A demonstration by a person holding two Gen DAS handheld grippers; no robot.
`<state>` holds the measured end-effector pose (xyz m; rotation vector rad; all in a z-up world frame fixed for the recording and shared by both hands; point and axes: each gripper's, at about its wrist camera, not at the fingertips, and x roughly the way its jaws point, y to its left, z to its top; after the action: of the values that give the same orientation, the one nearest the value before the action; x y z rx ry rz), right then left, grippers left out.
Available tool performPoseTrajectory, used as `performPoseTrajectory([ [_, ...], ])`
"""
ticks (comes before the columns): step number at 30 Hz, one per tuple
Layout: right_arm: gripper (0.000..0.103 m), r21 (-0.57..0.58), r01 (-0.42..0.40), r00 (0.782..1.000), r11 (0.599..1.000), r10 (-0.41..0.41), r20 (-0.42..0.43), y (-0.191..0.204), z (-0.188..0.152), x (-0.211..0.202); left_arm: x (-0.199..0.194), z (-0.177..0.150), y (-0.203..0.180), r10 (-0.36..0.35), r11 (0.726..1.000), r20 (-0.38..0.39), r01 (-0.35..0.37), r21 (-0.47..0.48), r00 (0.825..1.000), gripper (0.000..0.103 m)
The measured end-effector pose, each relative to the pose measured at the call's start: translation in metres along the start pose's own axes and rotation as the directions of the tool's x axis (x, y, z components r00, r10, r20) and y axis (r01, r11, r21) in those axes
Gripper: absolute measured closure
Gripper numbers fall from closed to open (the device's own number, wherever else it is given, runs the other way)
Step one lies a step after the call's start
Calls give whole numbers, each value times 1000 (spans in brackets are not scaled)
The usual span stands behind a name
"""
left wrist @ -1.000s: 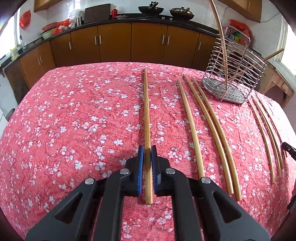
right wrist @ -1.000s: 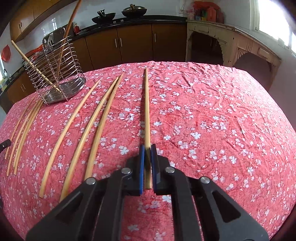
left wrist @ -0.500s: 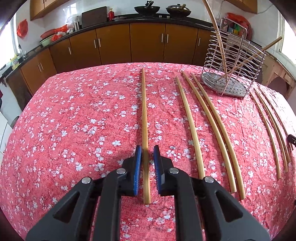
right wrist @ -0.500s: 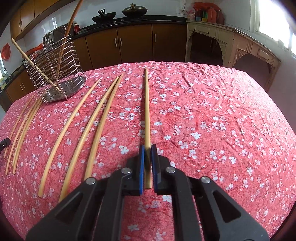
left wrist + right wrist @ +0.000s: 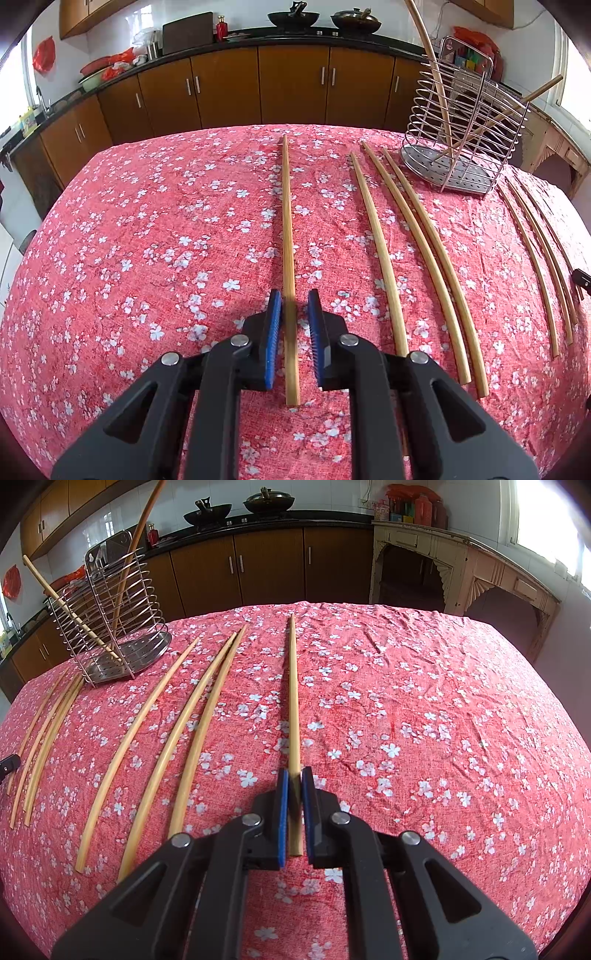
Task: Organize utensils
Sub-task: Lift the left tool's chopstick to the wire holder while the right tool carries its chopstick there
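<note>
A long wooden chopstick [image 5: 286, 221] lies on the red flowered tablecloth [image 5: 147, 240], its near end between the jaws of my left gripper [image 5: 293, 295]. The blue pads stand slightly apart with a gap beside the stick, so the gripper is open. In the right wrist view, my right gripper [image 5: 294, 773] is shut on the near end of another chopstick [image 5: 293, 701] that also rests along the cloth. A wire utensil holder [image 5: 424, 162] [image 5: 147, 646] stands at the far side of the table with two chopsticks [image 5: 432, 66] leaning in it.
Three loose chopsticks [image 5: 406, 240] [image 5: 177, 720] lie side by side between the two grippers, and thinner ones [image 5: 535, 240] [image 5: 44, 731] lie beyond the holder. Brown kitchen cabinets [image 5: 295, 85] and a counter with pans run behind the table.
My left gripper's jaws have parted from the chopstick they were shut on, and the stick now lies loose between them. The right gripper has not moved.
</note>
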<state>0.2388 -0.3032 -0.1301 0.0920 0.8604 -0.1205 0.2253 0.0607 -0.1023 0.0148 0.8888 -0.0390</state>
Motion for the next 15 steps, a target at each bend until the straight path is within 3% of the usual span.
performPoseTrajectory([
  [6, 95, 6, -2, 1000, 1000, 2, 0, -4, 0, -1, -5, -5, -2, 17, 1000, -2, -17, 8, 1000, 88],
  [9, 95, 12, -6, 1000, 1000, 6, 5, -7, -3, -4, -9, -11, -4, 14, 1000, -2, -14, 14, 1000, 96],
  [15, 95, 9, -5, 994, 1000, 4, 109, -14, 0, -45, -32, -17, 3, -33, 999, 42, 33, 4, 999, 96],
])
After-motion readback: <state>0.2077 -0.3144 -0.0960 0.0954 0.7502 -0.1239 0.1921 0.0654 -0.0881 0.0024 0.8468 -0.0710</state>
